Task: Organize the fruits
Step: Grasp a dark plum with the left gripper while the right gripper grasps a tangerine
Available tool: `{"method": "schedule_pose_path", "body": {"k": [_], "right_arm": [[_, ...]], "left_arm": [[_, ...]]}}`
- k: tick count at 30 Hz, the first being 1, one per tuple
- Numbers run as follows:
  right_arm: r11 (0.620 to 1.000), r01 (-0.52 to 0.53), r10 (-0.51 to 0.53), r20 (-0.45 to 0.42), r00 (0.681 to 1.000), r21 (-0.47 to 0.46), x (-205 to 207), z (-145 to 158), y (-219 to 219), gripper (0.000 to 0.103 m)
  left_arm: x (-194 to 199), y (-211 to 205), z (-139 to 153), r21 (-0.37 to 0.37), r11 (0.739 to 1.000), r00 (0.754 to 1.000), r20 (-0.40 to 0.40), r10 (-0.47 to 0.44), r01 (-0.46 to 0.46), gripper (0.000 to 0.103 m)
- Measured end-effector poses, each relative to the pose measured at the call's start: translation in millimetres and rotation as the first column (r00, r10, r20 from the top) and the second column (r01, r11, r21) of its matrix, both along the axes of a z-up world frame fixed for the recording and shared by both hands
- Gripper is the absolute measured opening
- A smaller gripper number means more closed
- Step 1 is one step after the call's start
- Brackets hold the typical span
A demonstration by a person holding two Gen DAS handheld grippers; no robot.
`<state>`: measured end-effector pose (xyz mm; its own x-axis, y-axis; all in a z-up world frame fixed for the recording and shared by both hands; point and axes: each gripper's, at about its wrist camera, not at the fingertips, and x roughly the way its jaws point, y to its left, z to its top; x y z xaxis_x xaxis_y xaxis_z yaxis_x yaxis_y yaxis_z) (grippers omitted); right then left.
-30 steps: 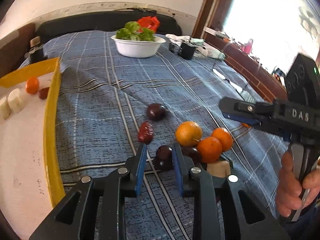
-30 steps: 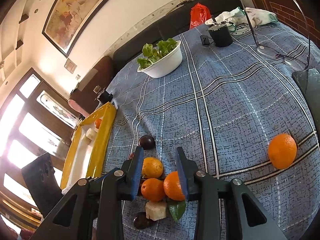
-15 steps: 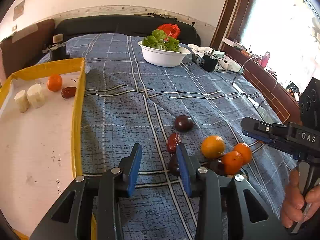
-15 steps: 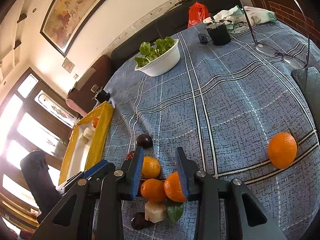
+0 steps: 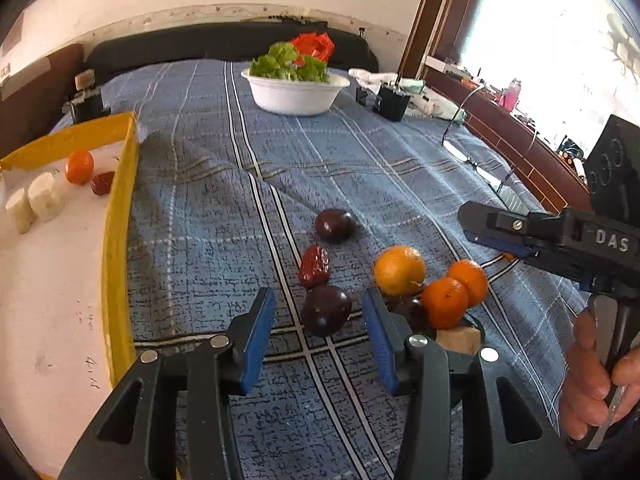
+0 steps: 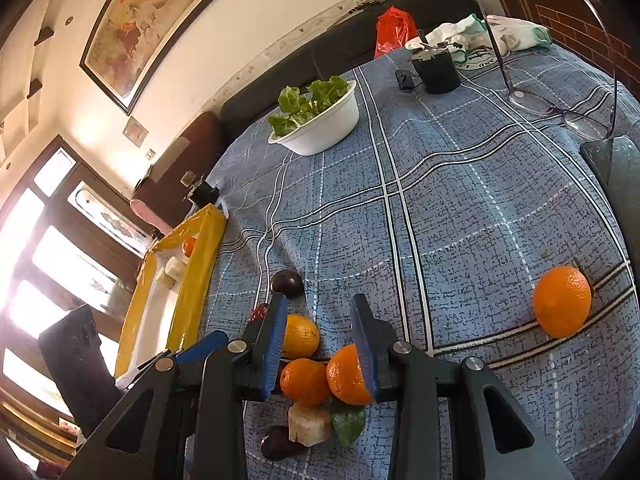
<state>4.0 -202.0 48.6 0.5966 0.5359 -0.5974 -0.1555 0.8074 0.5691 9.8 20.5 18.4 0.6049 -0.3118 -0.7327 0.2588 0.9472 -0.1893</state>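
Left wrist: plum (image 5: 326, 310) between claw (image 5: 320, 334) pads.

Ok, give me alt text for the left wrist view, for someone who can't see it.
The left gripper, jaws just opened, frames a dark plum on a blue plaid cloth, pads clear of it. Beside it lie a red date, another plum and three oranges. A yellow-rimmed tray lies left; the right gripper reaches in.

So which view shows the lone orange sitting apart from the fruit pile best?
The right wrist view: the lone orange lies whole and unblocked on the blue cloth. In the left wrist view the right gripper's fingers cover all but a sliver.
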Motion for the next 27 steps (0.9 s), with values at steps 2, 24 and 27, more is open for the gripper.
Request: {"method": "schedule_pose_path", "body": {"k": [2, 24, 27], "right_arm": [[1.000, 0.000, 0.000, 0.000, 1.000, 0.000, 0.0, 0.0, 0.0, 0.036], [0.869, 0.490, -0.482, 0.102, 0.870, -0.066, -25.3, 22.7, -83.4, 0.036], [0.875, 0.472, -0.471, 0.036, 0.881, -0.109, -17.5, 10.5, -86.3, 0.037]], "left_arm": [[3.3, -2.7, -6.2, 0.013, 1.000, 1.000, -0.028, -0.007, 0.008, 0.043], [-1.2, 2.6, 4.0, -0.017, 1.000, 0.999, 0.044, 0.001, 0.000, 0.025], [-1.7, 3.0, 4.4, -0.018, 1.000, 0.999, 0.047, 0.001, 0.000, 0.025]]}}
